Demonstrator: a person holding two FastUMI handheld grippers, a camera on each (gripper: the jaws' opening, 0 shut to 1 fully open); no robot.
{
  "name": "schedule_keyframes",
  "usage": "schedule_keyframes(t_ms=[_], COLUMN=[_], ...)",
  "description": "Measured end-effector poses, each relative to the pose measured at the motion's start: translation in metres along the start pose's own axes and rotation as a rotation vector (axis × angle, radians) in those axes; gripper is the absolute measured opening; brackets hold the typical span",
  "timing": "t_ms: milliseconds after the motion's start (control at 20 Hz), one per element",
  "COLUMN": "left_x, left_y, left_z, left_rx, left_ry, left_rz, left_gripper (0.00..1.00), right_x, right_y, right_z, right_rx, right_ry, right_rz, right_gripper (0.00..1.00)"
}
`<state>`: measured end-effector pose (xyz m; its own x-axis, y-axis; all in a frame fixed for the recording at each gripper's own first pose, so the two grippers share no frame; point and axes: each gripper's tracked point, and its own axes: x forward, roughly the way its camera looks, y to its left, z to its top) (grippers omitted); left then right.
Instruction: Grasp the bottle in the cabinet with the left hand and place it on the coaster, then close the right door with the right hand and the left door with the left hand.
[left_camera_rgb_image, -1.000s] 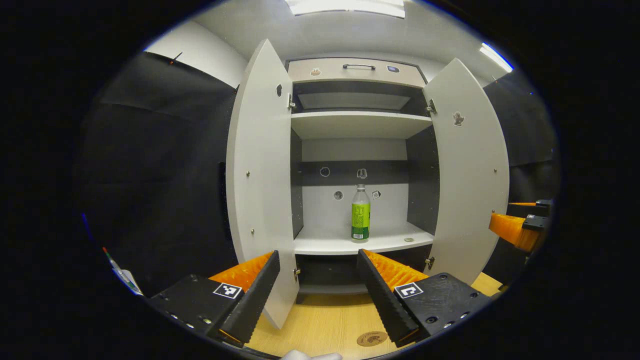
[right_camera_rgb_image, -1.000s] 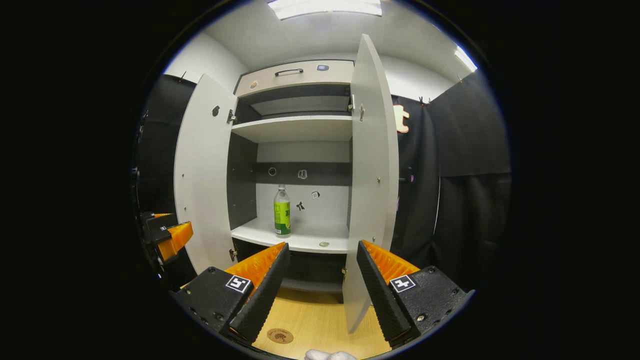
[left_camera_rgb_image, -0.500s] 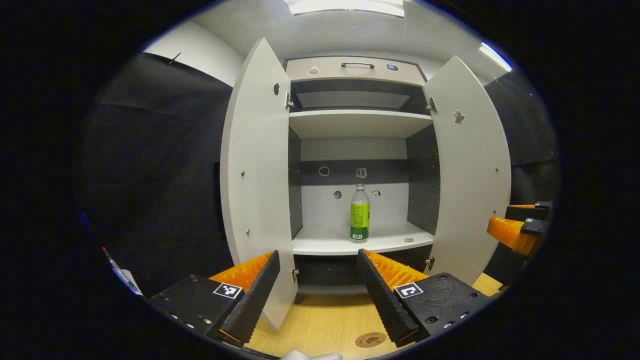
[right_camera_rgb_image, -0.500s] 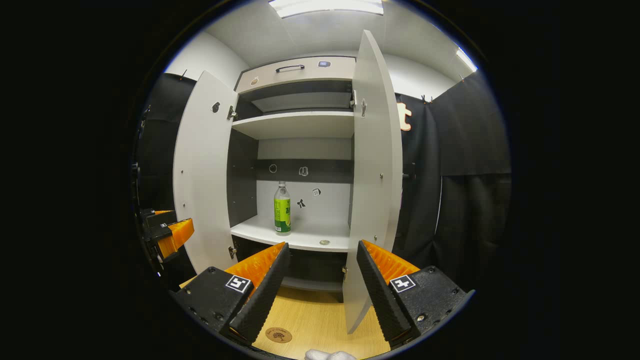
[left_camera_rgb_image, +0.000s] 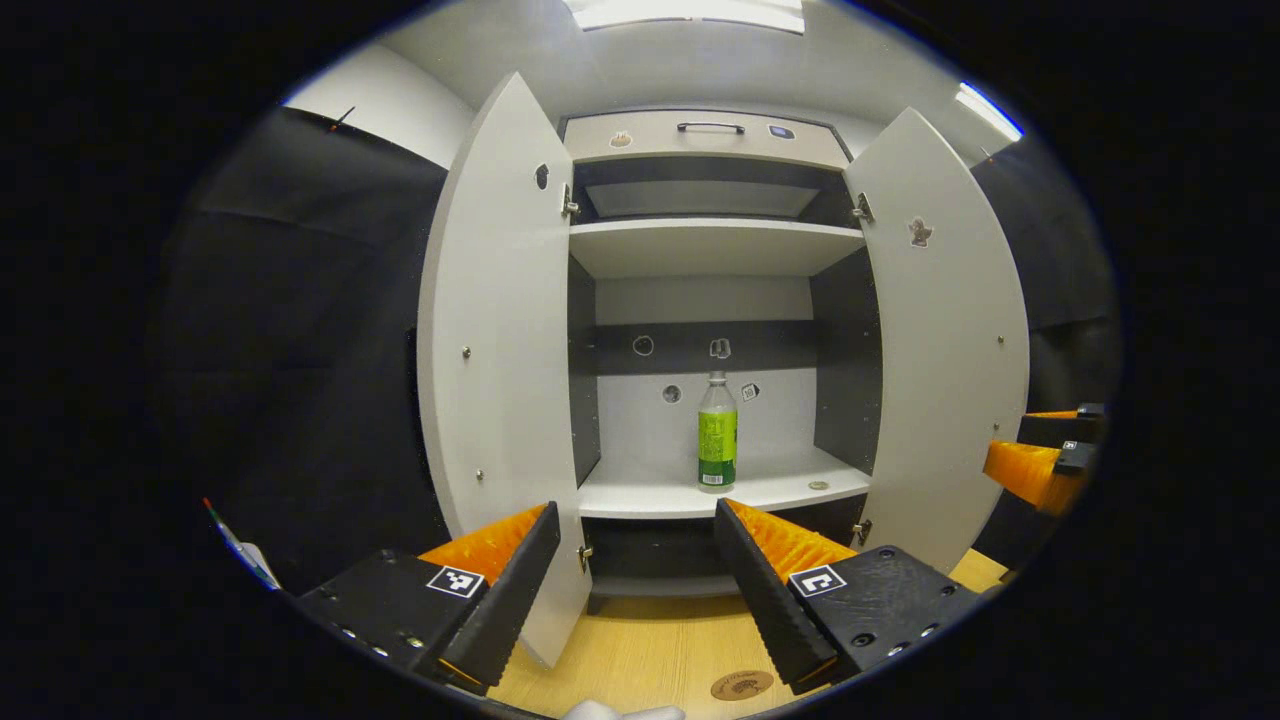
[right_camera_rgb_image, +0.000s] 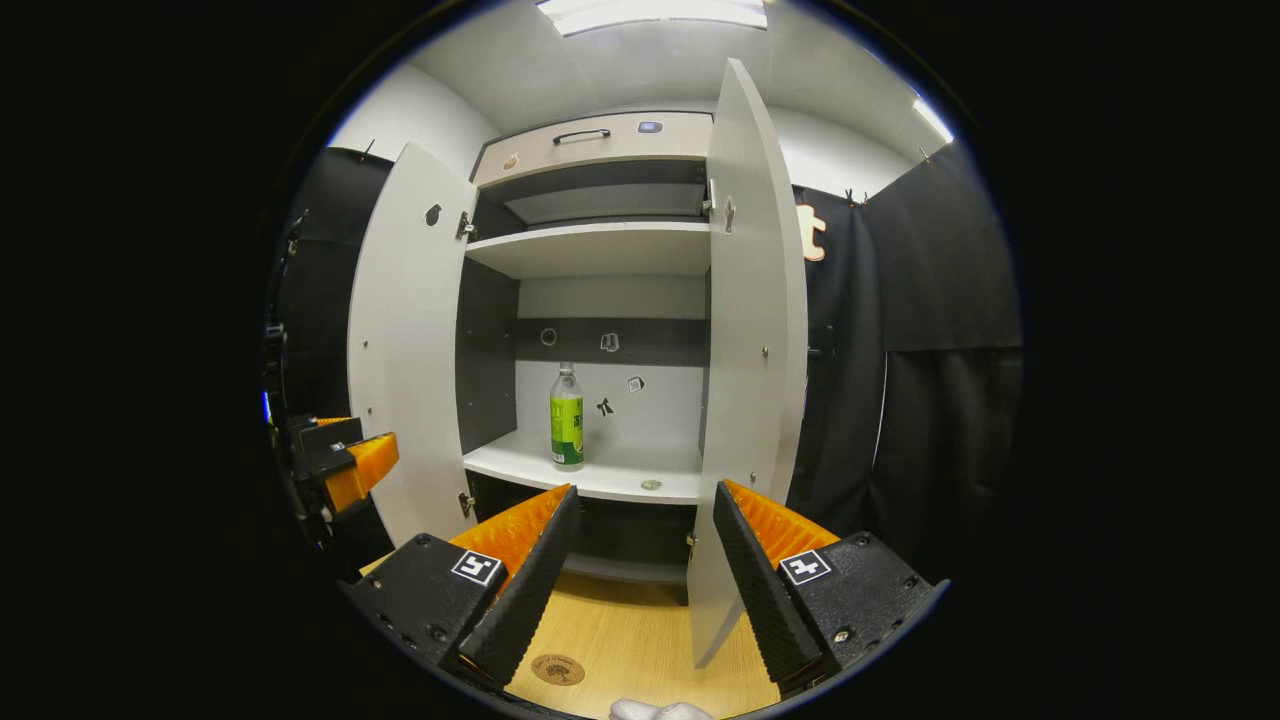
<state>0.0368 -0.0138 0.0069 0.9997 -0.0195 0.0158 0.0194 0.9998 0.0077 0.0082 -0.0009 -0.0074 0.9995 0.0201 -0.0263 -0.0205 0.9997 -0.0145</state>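
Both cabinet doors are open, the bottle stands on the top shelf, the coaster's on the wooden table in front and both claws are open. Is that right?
Not quite: the bottle stands on the lower shelf, as the left gripper view shows; the top shelf is bare. The rest holds: left door and right door open, coaster on the table, left claw and right claw open.

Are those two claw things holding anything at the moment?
No, nothing is held. The left gripper and right gripper both have their fingers spread open on empty air, and the bottle stands untouched on the cabinet shelf.
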Motion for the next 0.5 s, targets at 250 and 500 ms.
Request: schedule_keyframes(t_ms=[250,500], left_x=[0.058,0.131], left_y=[-0.016,-0.044], left_z=[0.030,0.046], left_rx=[0.017,-0.011], left_ry=[-0.077,-0.108], left_rz=[-0.053,-0.113], left_gripper=[0.95,0.95], right_x=[-0.003,-0.007], right_y=[-0.001,-0.008], right_z=[-0.006,-0.001], right_rx=[-0.012,0.017], right_ry=[0.038,0.067], right_rz=[-0.014,-0.063], right_gripper=[0.83,0.83])
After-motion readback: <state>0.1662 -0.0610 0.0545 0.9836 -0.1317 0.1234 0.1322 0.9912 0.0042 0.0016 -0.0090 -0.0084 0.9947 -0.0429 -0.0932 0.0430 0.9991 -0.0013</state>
